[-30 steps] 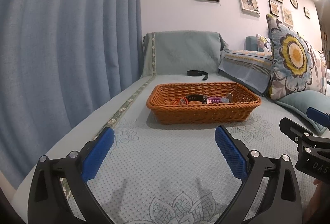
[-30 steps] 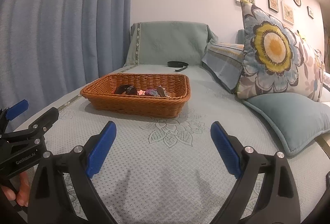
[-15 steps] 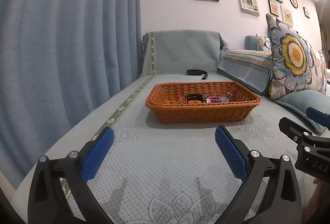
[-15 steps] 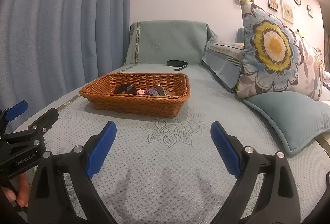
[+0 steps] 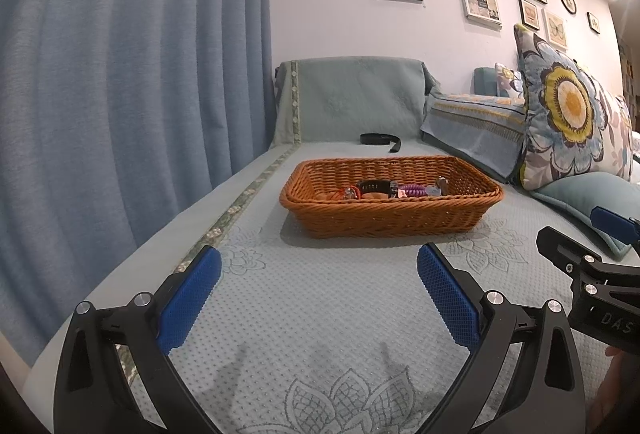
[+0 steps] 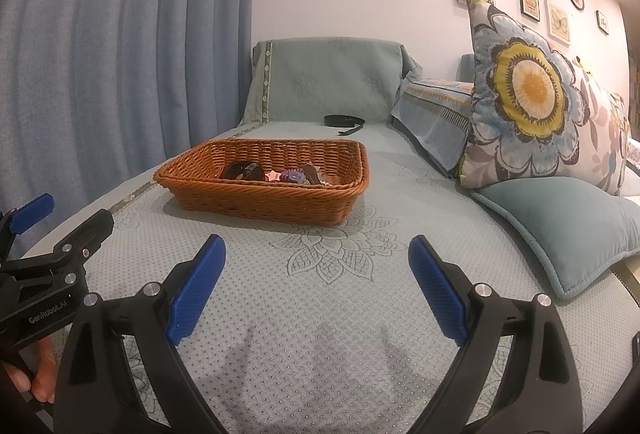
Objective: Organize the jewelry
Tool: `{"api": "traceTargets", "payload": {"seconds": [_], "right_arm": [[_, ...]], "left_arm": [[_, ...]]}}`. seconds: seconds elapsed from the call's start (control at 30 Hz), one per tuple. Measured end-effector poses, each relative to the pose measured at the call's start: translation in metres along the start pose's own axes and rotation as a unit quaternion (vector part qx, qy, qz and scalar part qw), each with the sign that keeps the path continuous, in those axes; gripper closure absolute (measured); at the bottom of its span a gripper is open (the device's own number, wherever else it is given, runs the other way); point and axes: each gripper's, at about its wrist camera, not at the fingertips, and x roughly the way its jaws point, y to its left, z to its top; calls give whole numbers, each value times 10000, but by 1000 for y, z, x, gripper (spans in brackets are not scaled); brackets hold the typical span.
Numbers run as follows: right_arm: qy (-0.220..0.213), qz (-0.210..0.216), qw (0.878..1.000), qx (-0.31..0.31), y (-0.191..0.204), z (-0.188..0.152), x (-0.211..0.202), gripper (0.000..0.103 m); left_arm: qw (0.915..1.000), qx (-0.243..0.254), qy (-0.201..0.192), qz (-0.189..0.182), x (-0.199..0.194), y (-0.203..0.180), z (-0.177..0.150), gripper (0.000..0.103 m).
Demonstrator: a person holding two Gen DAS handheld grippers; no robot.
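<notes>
A brown wicker basket stands on the grey-green sofa cover, also in the right wrist view. It holds several small pieces: a black band, a purple coil, a red piece; a dark ring and a pink star show too. A black strap lies on the cover behind the basket, also in the right view. My left gripper is open and empty, short of the basket. My right gripper is open and empty, short of it and to its right.
A floral pillow and a plain teal cushion lie on the right. A blue curtain hangs on the left. The sofa's raised end stands behind the strap. The other gripper shows at each view's edge.
Both grippers have barely shifted; the scene sits very slightly lower in the views. Nothing was taken hold of or let go.
</notes>
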Motion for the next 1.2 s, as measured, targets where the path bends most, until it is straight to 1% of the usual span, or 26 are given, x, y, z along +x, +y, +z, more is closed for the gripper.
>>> {"api": "traceTargets", "payload": {"seconds": [1.03, 1.2], "right_arm": [[14, 2, 10000, -9, 0, 0, 0, 15], [14, 0, 10000, -13, 0, 0, 0, 15]], "left_arm": [[10000, -4, 2, 2, -1, 0, 1, 8], [9999, 30, -104, -4, -5, -1, 0, 8]]}}
